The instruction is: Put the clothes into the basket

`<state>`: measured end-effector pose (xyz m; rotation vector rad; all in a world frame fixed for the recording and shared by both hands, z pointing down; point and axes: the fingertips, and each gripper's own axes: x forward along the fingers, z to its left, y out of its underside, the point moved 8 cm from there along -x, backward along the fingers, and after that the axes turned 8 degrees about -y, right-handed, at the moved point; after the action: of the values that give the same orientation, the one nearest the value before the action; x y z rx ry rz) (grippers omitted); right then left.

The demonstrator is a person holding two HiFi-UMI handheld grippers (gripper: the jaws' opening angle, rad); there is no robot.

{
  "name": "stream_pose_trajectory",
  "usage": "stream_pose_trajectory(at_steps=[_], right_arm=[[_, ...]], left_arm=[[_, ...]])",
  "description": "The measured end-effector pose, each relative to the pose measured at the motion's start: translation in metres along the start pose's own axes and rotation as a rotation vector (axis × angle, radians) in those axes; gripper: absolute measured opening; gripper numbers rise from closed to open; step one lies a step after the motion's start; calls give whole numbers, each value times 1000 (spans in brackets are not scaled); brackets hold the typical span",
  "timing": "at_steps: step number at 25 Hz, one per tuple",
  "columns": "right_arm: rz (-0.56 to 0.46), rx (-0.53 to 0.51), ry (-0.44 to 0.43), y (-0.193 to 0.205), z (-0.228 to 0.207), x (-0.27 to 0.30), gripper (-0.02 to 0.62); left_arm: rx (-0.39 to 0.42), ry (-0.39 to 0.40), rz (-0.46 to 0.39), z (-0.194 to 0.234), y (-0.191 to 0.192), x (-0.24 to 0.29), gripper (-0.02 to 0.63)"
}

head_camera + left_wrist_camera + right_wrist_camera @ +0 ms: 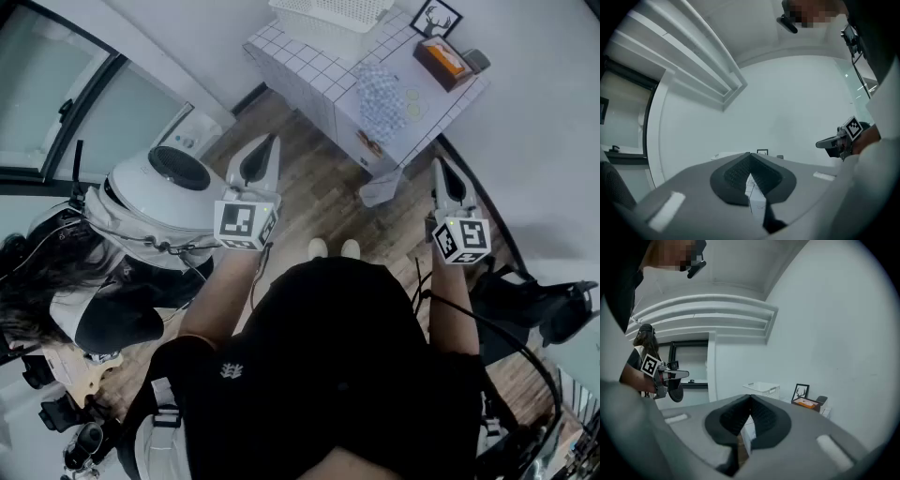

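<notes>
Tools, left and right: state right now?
Left tool: closed, nothing between the jaws.
Right tool: closed, nothing between the jaws.

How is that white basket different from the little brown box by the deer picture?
The white basket is far larger than the brown box. The basket is white with slotted walls; the box is dark brown with an orange top. The box sits right beside the deer picture; the basket stands further off. Both rest on the white tiled cabinet.
</notes>
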<state>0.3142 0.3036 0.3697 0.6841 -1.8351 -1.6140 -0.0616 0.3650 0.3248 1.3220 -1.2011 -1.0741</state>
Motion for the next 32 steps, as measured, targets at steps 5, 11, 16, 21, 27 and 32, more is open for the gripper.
stream_pose_trajectory(at_steps=[5, 11, 16, 21, 27, 32], right_arm=[[-6, -2, -12, 1, 1, 8, -2], [17, 6, -43, 4, -12, 10, -2], [10, -11, -115, 0, -15, 14, -1], [13, 5, -141, 10, -28, 20, 0], [77, -65, -237, 18, -25, 42, 0], [90, -47, -202, 16, -40, 80, 0]], left_arm=[[-1, -11, 2, 4, 3, 1, 3], [-12, -36, 4, -6, 1, 6, 3], [-12, -55, 8, -17, 4, 11, 3], [-6, -57, -5, -39, 8, 16, 3], [-17, -91, 27, -27, 22, 22, 3], [-35, -111, 23, 1, 26, 57, 3]])
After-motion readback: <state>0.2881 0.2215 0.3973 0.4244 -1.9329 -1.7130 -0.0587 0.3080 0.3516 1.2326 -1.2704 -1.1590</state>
